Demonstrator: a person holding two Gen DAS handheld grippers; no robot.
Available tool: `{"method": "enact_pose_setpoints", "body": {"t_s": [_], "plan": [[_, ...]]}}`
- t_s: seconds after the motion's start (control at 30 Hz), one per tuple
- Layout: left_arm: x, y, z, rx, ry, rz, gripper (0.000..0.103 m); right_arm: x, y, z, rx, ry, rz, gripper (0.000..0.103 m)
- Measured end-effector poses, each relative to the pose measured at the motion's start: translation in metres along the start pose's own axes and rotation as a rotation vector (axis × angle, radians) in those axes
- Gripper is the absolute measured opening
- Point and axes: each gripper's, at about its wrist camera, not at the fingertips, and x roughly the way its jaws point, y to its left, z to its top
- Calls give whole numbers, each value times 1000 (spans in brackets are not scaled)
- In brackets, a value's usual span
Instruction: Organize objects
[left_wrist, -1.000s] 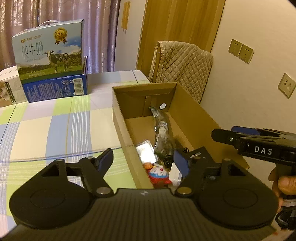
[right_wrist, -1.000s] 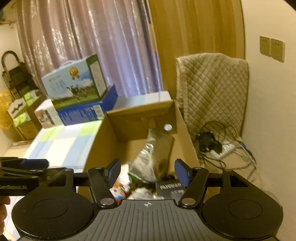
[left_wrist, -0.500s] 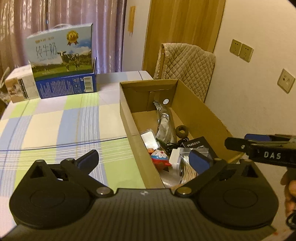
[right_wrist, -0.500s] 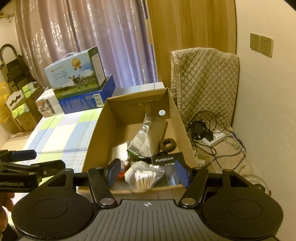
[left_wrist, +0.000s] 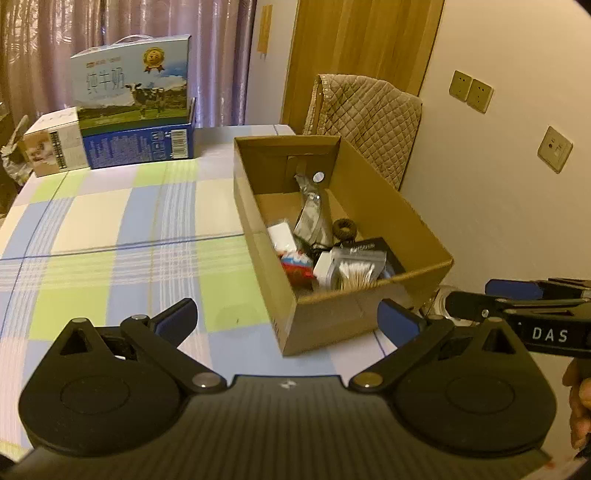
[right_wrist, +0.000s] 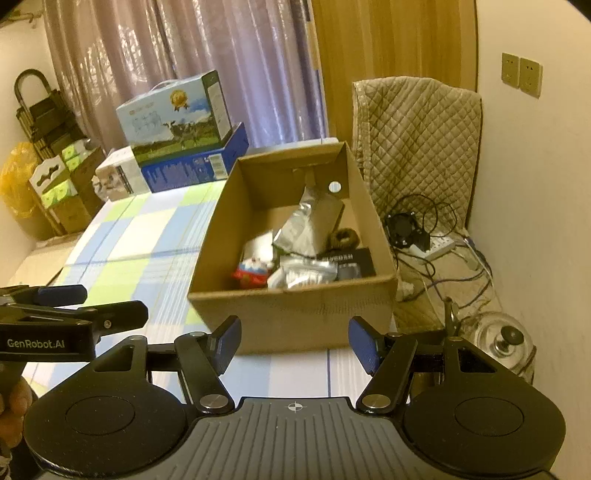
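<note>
Cardboard box (left_wrist: 332, 229) sitting packed on the checked bench (left_wrist: 110, 236); 2 claws, left claw (left_wrist: 288, 317) and right claw (right_wrist: 293, 341), hanging spread and empty, apparently finishing; next probably checking for strays.

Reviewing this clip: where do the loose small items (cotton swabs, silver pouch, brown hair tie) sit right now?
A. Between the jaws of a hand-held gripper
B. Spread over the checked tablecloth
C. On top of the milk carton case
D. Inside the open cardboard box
D: the cotton swabs, silver pouch and hair tie all lie within the walls of the cardboard box, while the checked tablecloth around it carries none of them.
</note>
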Motion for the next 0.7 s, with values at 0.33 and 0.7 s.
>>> {"method": "enact_pose_setpoints", "body": {"t_s": [0.33,0.7], "plan": [[-24,2,-33,-7,0,10,102,-11,14,-23,-14,29,23,62],[-24,6,-44,-16,18,25,102,-14,26,-24,-27,26,36,62]]}}
